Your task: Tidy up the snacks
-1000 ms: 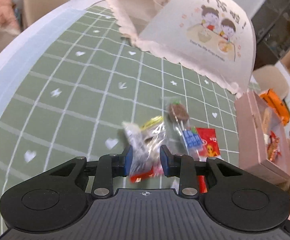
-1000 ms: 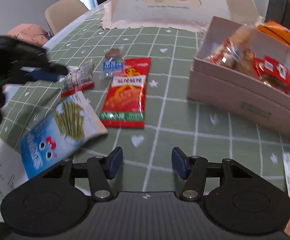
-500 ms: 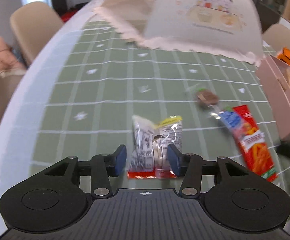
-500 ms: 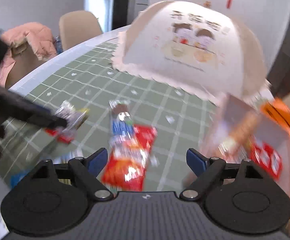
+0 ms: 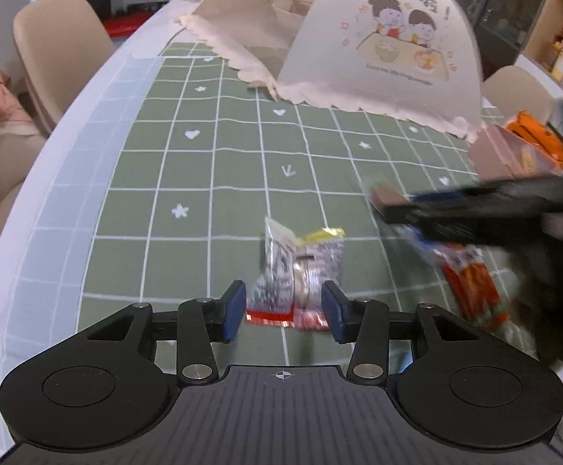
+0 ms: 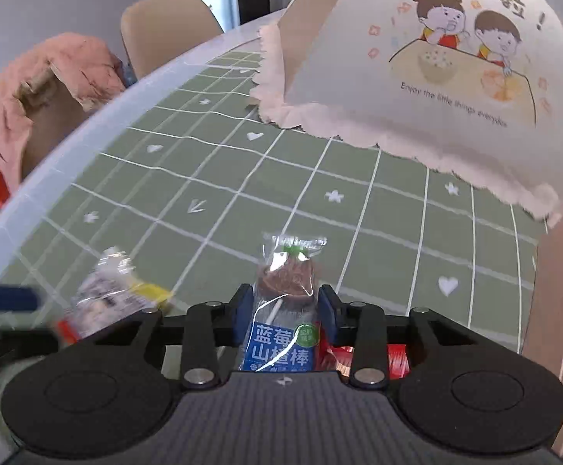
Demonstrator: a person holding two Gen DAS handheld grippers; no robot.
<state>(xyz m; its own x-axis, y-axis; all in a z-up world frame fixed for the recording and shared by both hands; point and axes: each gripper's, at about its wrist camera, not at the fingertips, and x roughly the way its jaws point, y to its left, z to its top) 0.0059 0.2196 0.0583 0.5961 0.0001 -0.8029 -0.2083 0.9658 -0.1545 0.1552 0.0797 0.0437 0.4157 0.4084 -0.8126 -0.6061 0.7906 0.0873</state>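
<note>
A silver-and-black snack packet [image 5: 300, 271] with a red bottom edge lies on the green checked tablecloth [image 5: 211, 170]. My left gripper [image 5: 284, 312] is open, with one finger on each side of the packet's near end. In the right wrist view, a wrapped lollipop with a blue label [image 6: 285, 310] lies between the fingers of my right gripper [image 6: 285, 314], which is open and close around it. A red snack bag [image 5: 475, 290] lies under the lollipop. The silver packet also shows in the right wrist view [image 6: 114, 294].
A large white mesh food cover with a cartoon print [image 5: 358, 38] stands at the back of the table. A pink box of snacks [image 5: 513, 151] stands at the right. Beige chairs [image 5: 56, 46] and a pink jacket [image 6: 49, 77] are beyond the table's left edge.
My left gripper has let go of the silver packet and opened, leaving it on the cloth. My right gripper has moved in over the lollipop and narrowed around it.
</note>
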